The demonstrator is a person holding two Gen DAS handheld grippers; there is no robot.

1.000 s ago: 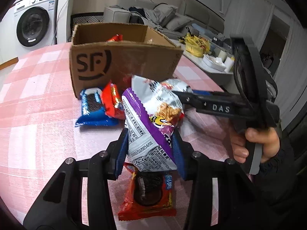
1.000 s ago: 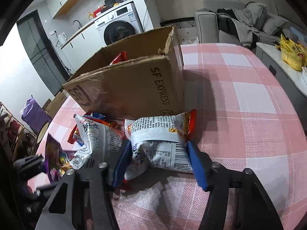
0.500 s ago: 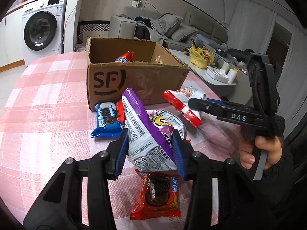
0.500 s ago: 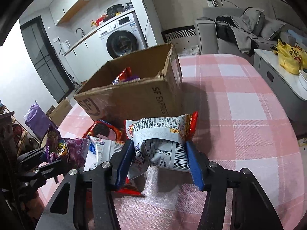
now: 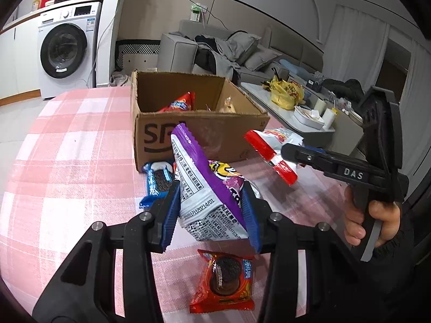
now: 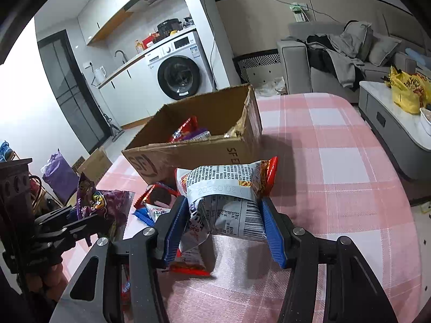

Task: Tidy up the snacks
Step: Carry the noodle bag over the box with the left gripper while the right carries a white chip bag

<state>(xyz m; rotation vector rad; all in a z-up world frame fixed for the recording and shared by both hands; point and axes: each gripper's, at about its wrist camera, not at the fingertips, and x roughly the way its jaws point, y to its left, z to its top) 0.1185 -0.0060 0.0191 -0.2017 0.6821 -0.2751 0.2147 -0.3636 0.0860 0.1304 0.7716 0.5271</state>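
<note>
My left gripper (image 5: 211, 212) is shut on a purple chip bag (image 5: 208, 188), lifted above the pink checked table (image 5: 67, 175). My right gripper (image 6: 225, 224) is shut on a red and white snack bag (image 6: 229, 193), also off the table; the same bag (image 5: 272, 148) hangs from the right gripper (image 5: 292, 153) in the left wrist view. The purple chip bag (image 6: 105, 202) shows at the left of the right wrist view. An open cardboard box (image 5: 194, 123) stands just beyond both bags, with a red snack packet (image 5: 180, 103) inside.
On the table lie a blue cookie packet (image 5: 157, 184) by the box front and a red cookie packet (image 5: 225, 282) under my left gripper. Another red cookie packet (image 6: 159, 195) lies near the box. A washing machine, a sofa and a low side table with a yellow bag stand beyond.
Both grippers have risen with their bags, and the box interior has come into view. The red and white bag has come up off the table.
</note>
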